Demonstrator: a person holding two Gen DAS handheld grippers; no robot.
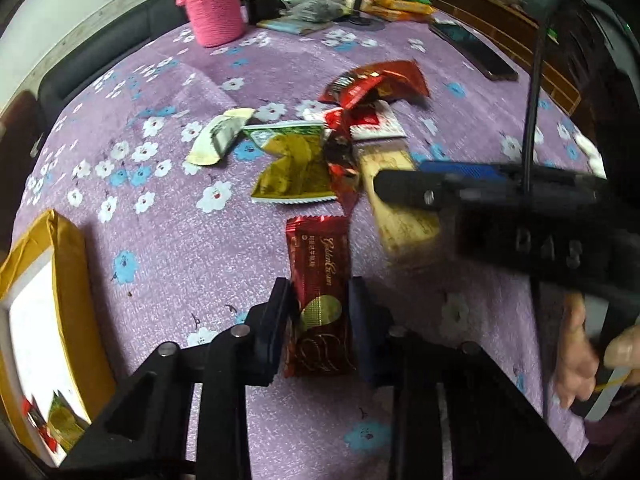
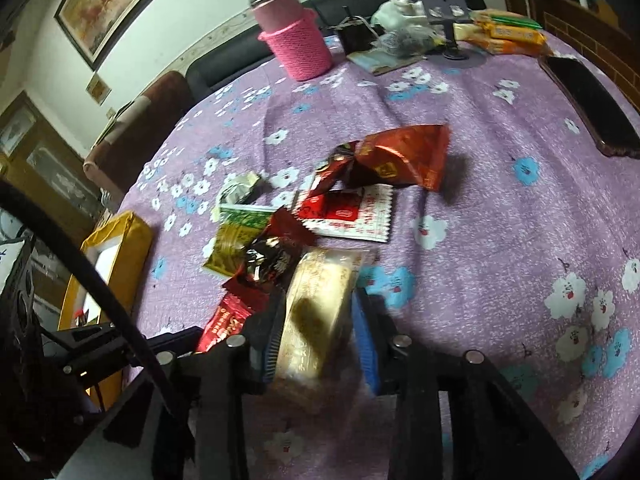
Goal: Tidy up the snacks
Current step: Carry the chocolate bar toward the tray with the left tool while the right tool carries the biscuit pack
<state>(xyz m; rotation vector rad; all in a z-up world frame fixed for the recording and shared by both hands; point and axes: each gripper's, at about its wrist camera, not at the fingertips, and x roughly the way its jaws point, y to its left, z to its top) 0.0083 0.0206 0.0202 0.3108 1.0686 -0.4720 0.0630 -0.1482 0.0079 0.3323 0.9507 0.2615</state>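
My left gripper [image 1: 319, 316] is shut on a dark red snack bar [image 1: 318, 288], which also shows in the right wrist view [image 2: 224, 322]. My right gripper [image 2: 320, 328] has its fingers on both sides of a pale cracker packet [image 2: 320, 304], which is blurred; it also shows in the left wrist view [image 1: 400, 204] under the right gripper [image 1: 404, 188]. A pile of snacks lies beyond: a gold and green packet [image 1: 296, 164], a white wrapper [image 1: 220, 136], a red and white packet [image 2: 352, 212] and a crumpled red bag [image 2: 404, 156].
A yellow box [image 1: 68, 280] with a white inside stands at the left edge and holds some snacks [image 1: 60, 420]. A pink bottle holder [image 2: 296, 44], a phone [image 2: 588, 104], orange packets [image 2: 508, 36] and clutter stand at the far side of the purple floral cloth [image 2: 500, 240].
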